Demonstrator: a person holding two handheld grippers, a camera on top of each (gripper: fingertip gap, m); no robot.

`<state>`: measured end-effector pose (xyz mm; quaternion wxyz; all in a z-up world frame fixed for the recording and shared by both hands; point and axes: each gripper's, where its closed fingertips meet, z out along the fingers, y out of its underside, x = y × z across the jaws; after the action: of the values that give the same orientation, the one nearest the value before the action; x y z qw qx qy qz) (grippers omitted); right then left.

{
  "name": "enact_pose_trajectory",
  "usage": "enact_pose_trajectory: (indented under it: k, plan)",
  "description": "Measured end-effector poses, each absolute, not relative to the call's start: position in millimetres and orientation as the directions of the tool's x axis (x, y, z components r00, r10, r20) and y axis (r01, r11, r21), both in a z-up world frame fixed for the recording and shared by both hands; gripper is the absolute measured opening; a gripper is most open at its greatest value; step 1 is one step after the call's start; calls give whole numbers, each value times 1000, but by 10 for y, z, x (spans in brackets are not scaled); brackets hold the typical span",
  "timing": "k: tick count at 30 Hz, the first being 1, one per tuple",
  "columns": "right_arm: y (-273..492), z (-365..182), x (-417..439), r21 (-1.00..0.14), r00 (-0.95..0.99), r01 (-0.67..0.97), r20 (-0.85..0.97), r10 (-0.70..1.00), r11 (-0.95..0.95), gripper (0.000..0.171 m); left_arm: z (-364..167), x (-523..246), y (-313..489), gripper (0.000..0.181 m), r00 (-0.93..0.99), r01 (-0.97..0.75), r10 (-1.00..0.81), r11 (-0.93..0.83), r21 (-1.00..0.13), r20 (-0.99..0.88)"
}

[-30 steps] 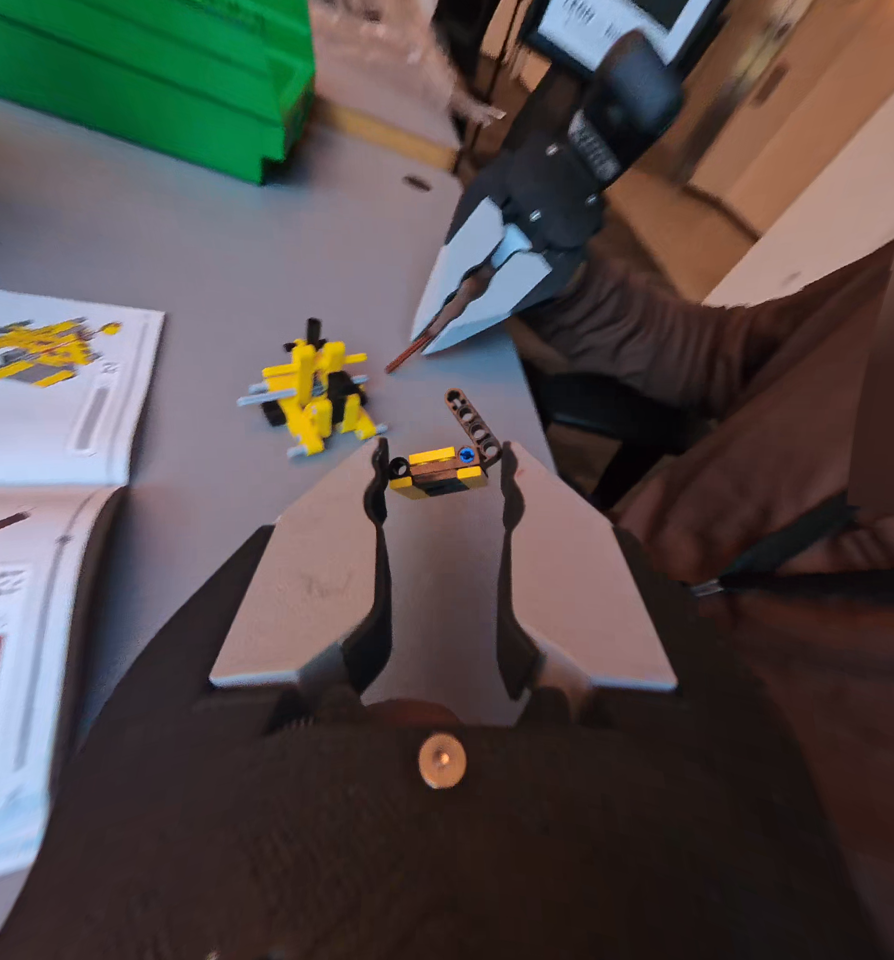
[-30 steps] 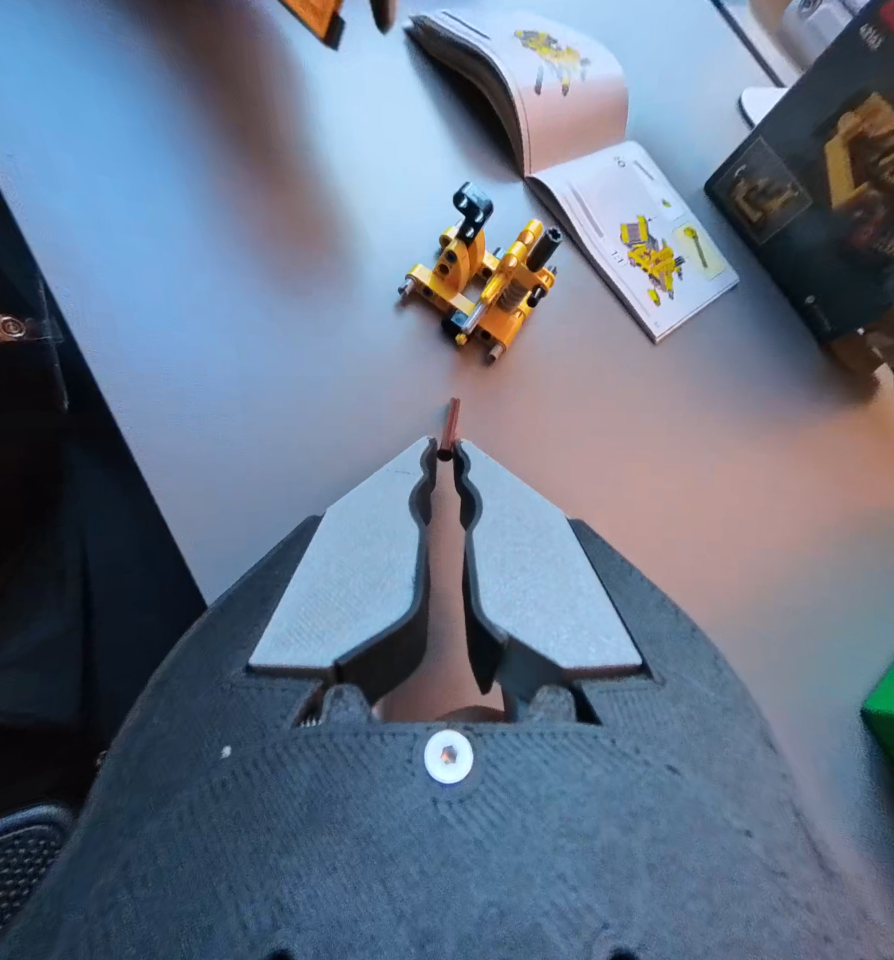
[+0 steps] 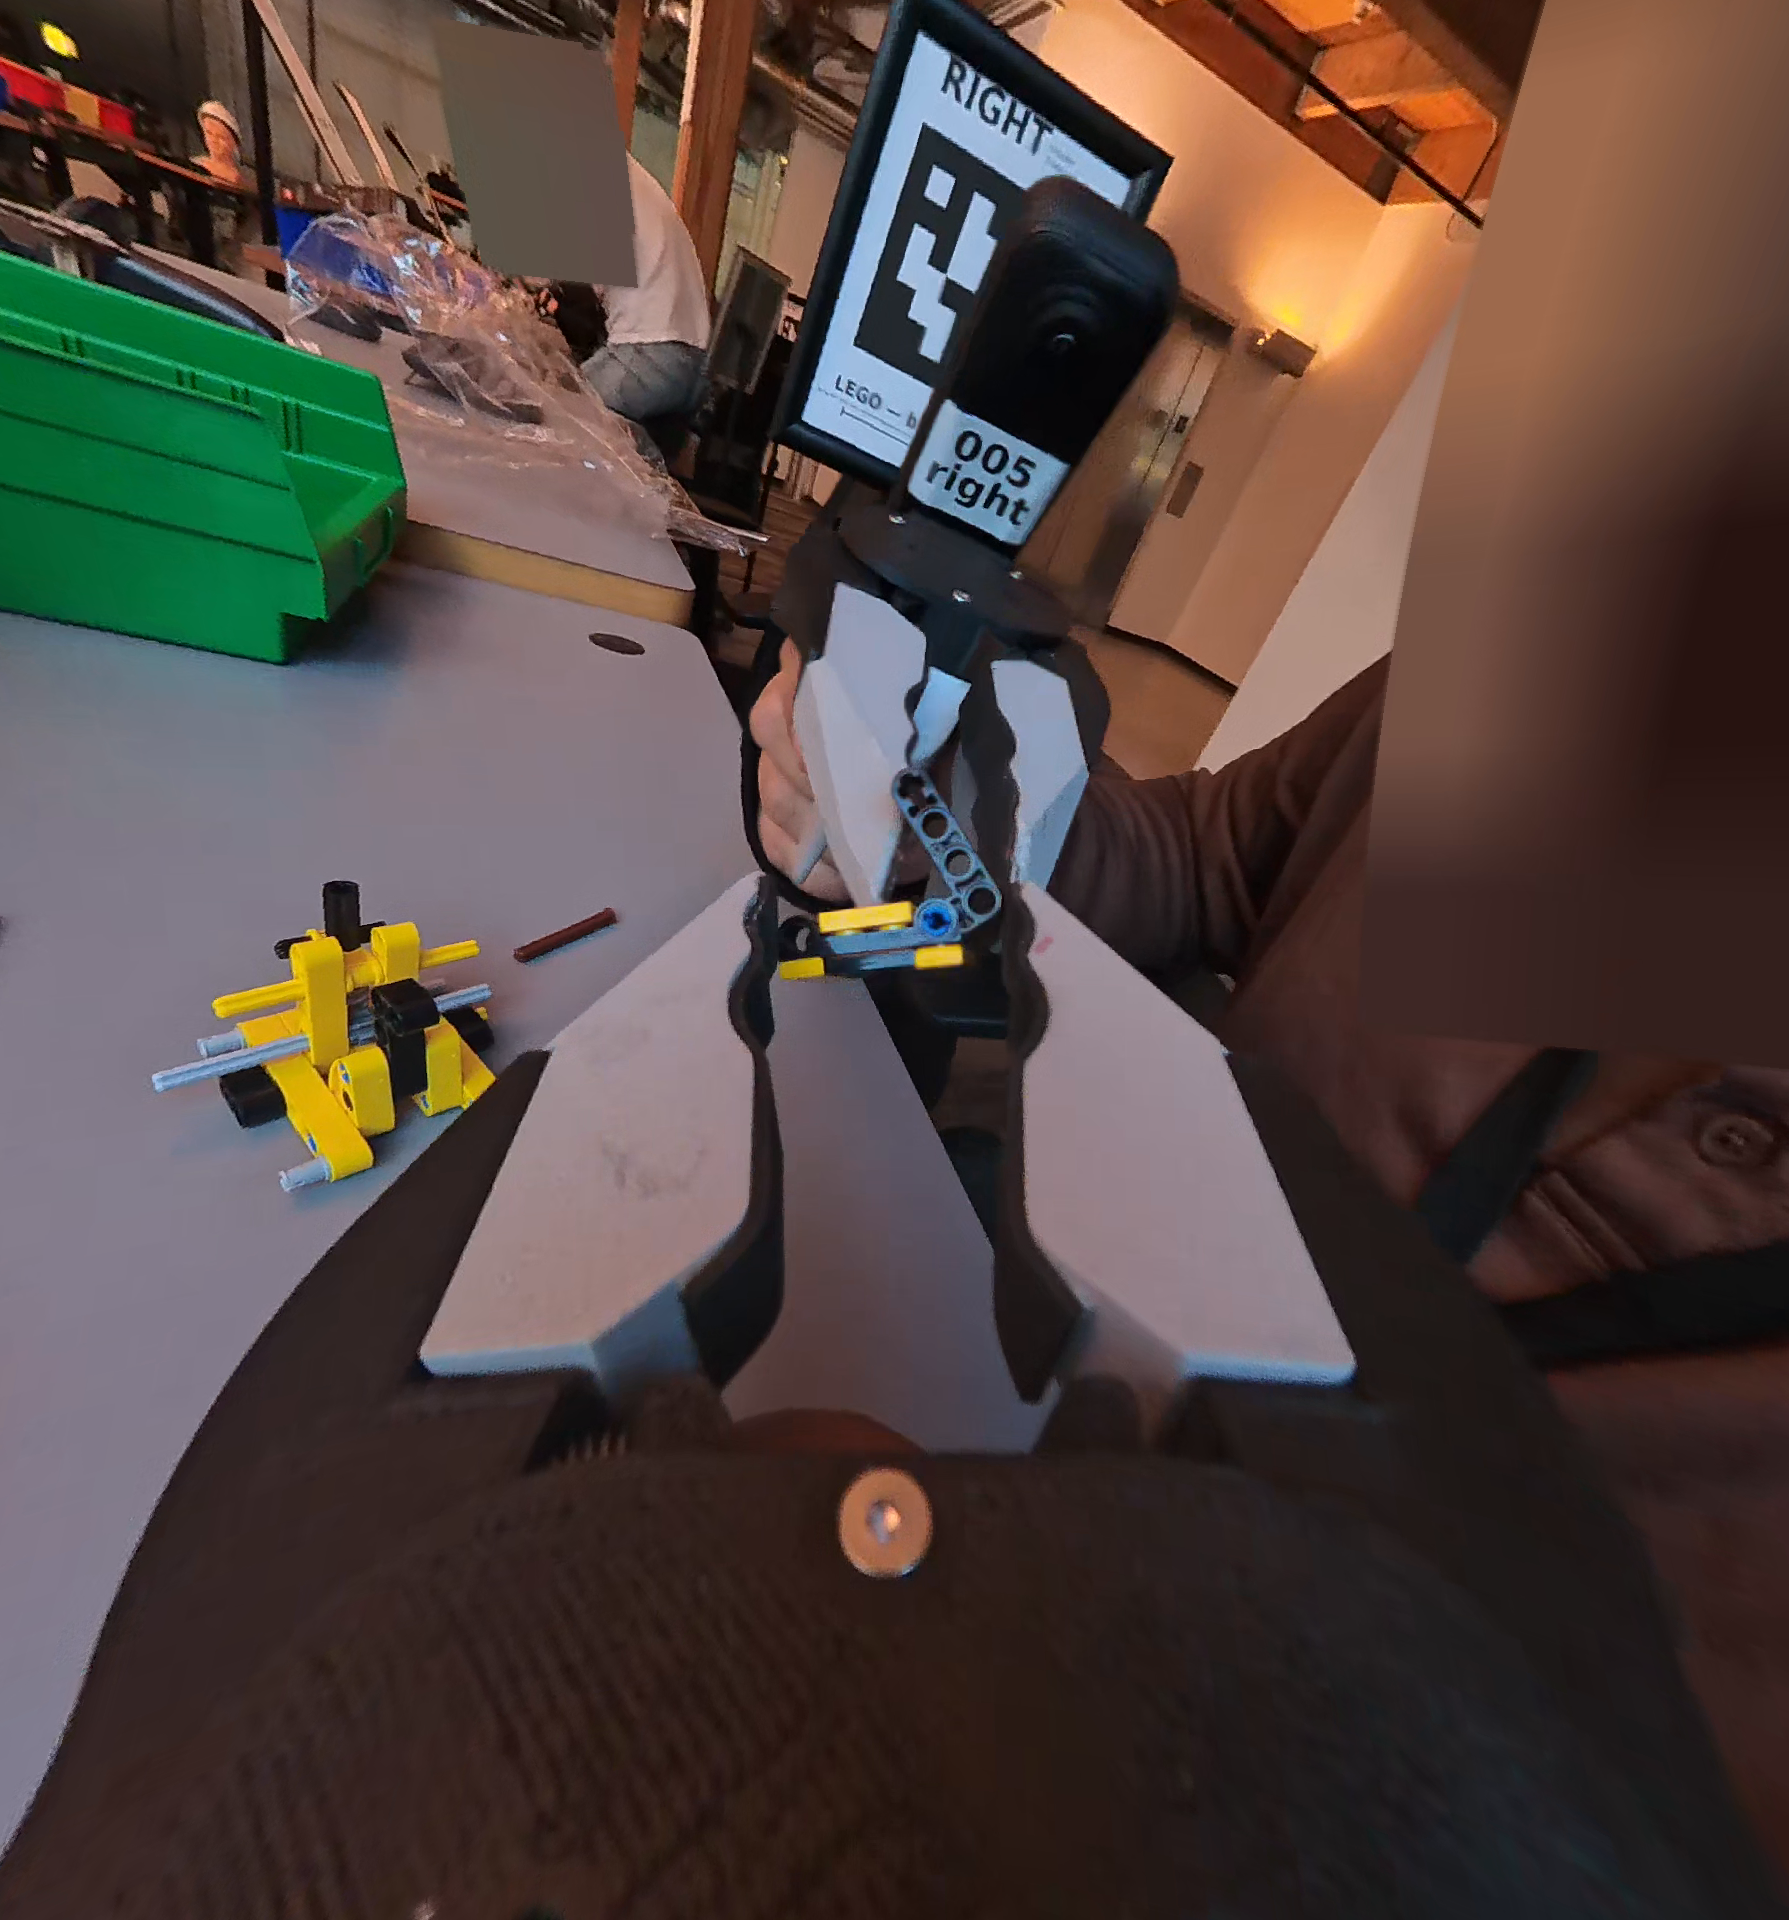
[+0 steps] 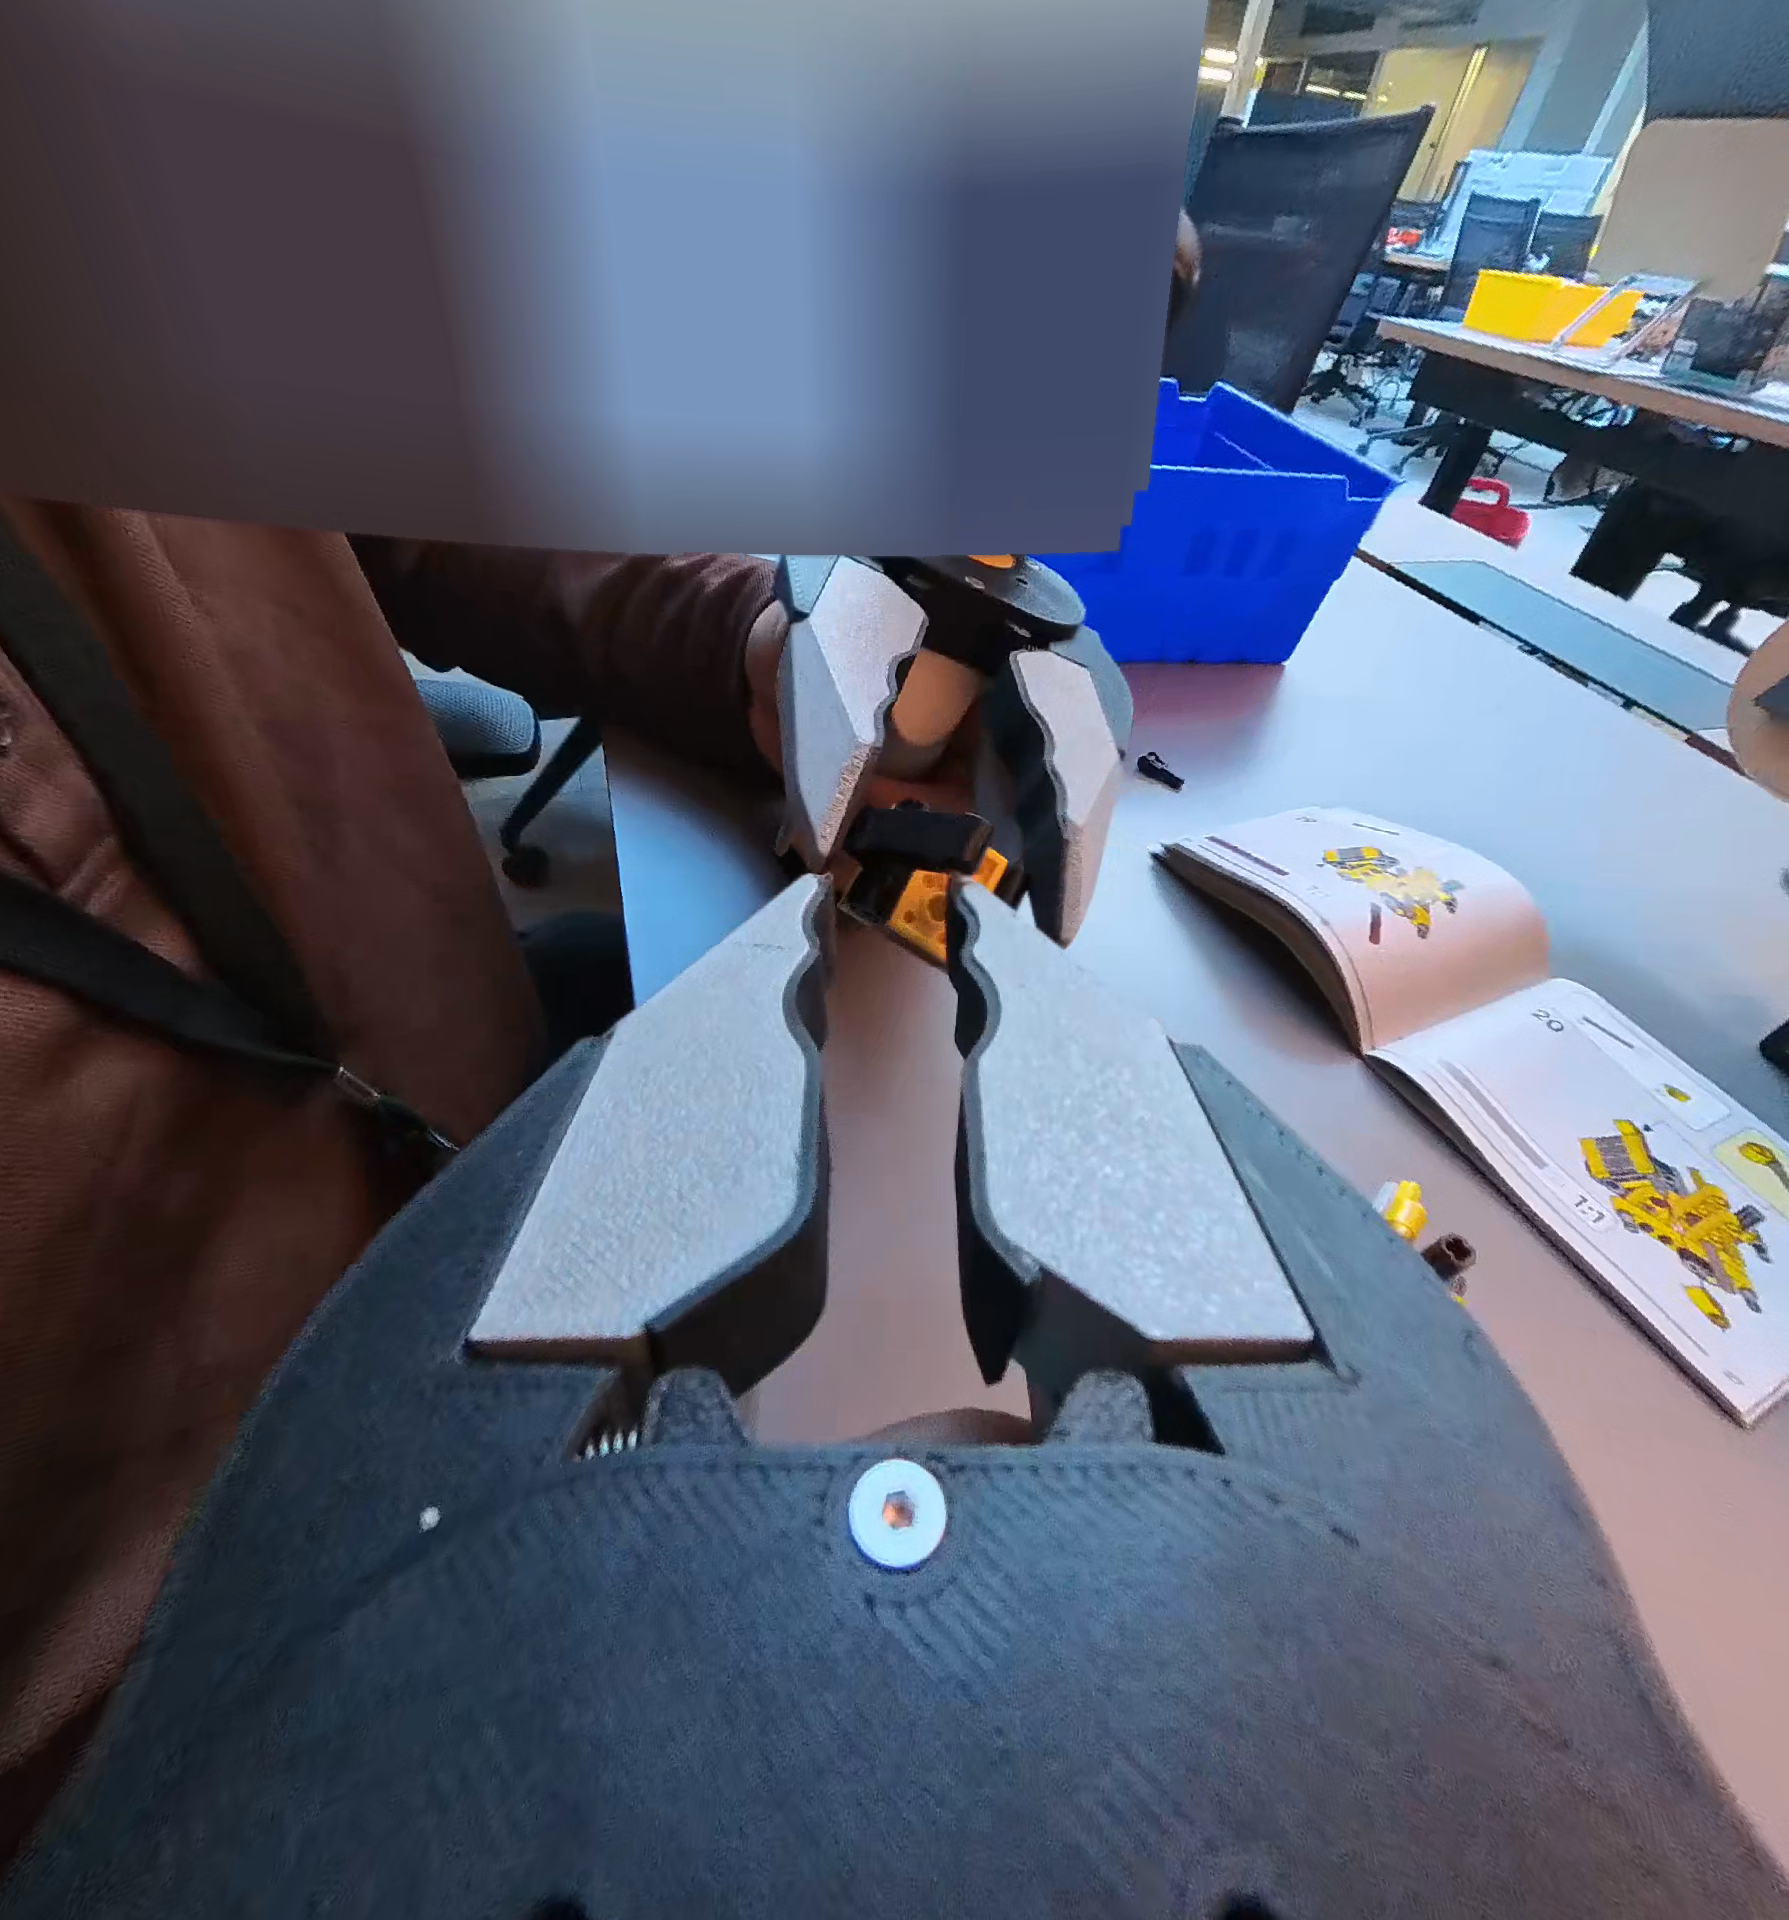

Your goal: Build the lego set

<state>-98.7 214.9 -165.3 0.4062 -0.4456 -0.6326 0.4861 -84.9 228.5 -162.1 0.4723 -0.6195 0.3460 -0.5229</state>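
Holding a small yellow and black lego piece (image 3: 874, 940) above the table's (image 3: 350, 790) edge, the left gripper (image 3: 885, 935) squeezes it; the right gripper (image 4: 890, 914) reaches it, jaws apart.

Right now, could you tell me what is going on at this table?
A person is building a Lego set with two handheld grippers. The left gripper holds a small yellow-and-black subassembly off the table's edge, and the right gripper, open, is closing in on its grey angled beam. A larger yellow assembly and a brown axle lie on the grey table, beside an open instruction booklet.
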Motion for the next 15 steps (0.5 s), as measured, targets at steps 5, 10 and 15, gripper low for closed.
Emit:
enact_pose_trajectory:
  k: [5, 10, 15]
  plan:
    - [2134, -1631, -1003, -988, -322, 142, 18, 947, 68, 19, -1629, -887, 2291, 41, 216, 72, -913, -338, -938, 346]
    - [2215, -1668, -1052, -986, -337, 162, -98, 937, -45, 17, -1666, -964, 2380, 40, 270, 79, -889, -364, -928, 371]
    - [2298, -1633, -1021, -986, -319, 143, -123, 940, -81, 19, -1698, -975, 2390, 41, 283, 65, -881, -377, -924, 380]
